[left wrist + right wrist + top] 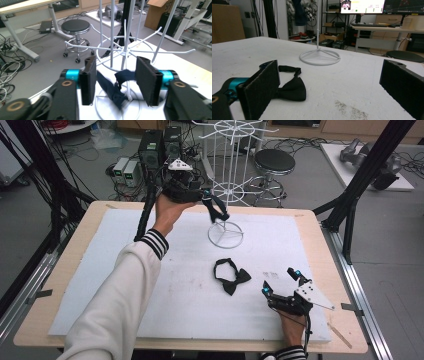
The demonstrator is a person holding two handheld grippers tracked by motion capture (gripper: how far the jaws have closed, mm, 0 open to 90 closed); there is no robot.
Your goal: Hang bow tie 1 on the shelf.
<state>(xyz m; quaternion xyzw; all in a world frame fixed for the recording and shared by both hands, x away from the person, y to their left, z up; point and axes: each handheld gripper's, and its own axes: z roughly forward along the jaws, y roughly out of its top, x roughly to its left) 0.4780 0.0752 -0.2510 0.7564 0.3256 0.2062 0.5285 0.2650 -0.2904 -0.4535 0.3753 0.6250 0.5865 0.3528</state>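
Jaws of the left gripper (116, 81) spread, flat black foam-faced pads either side of a dark navy fabric bow tie (113, 91) draped at the foot of the white wire display stand (124, 51), centre of the left gripper view. Whether that cloth hangs from a prong or rests on the base ring, I cannot tell. Not pinched.

Right gripper (332, 90): jaws wide apart, nothing between, low over the white foam-covered desk (362, 82).

Second piece, black fabric bow tie with looped neck strap (230, 275), lies flat mid-frame in the high view, left of the right gripper (281, 282), apart from it.

Handling, as judged: both ties light, soft, limp at the strap, firmer at the centre knot. Best hold likely across the knot or a wing edge; foam pads should bite well on cloth. Strap may snag.

Stand: thin painted rod, radial prongs, ring base. Probably light, tips if tugged.
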